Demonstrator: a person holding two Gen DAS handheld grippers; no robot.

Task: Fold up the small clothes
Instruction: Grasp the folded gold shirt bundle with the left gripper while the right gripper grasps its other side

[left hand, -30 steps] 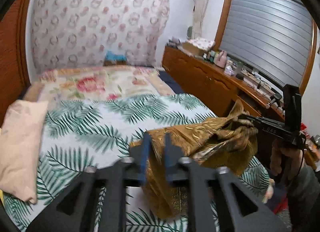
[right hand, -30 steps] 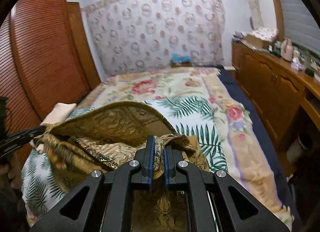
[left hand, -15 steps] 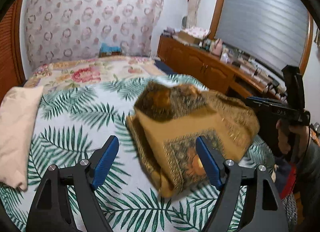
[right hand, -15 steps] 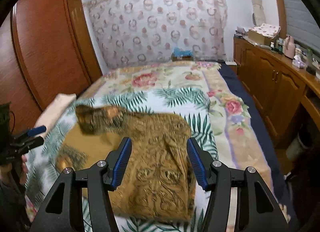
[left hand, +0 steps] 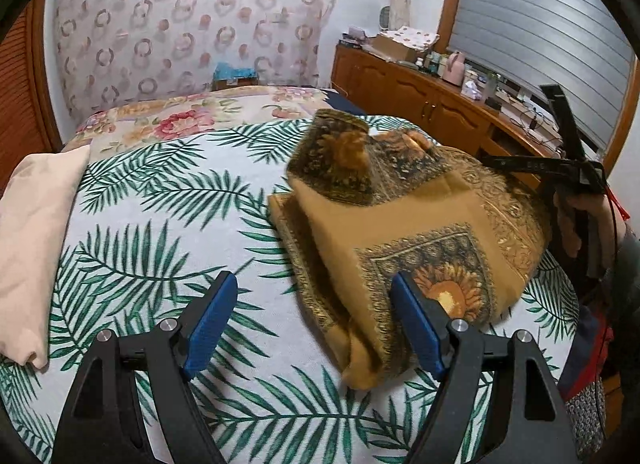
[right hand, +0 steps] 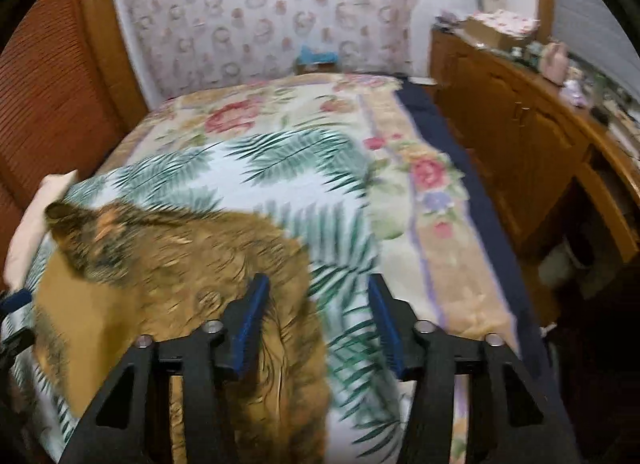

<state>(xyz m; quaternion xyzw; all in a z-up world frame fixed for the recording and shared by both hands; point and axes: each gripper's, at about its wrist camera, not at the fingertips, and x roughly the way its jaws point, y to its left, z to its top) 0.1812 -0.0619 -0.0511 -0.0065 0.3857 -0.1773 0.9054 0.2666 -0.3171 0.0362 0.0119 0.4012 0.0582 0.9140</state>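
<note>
My left gripper [left hand: 312, 318]: matte black frame with two arms, a triangular cut-out in each. Blue textured pads [left hand: 208, 324] line the inner faces of the fingers. Two round silver screw heads sit on each arm, just behind the pads.

My right gripper [right hand: 320, 318]: same build, black frame, blue pads [right hand: 252, 324], silver screws; the picture is motion-blurred, so pad texture is unreadable. From the left wrist camera its body shows as a black bar with small pale lettering I cannot read, and a black upright piece above it.

My right hand [left hand: 580, 224]: bare skin, with a grey sleeve at the wrist. A thin red strip runs beside it.
</note>
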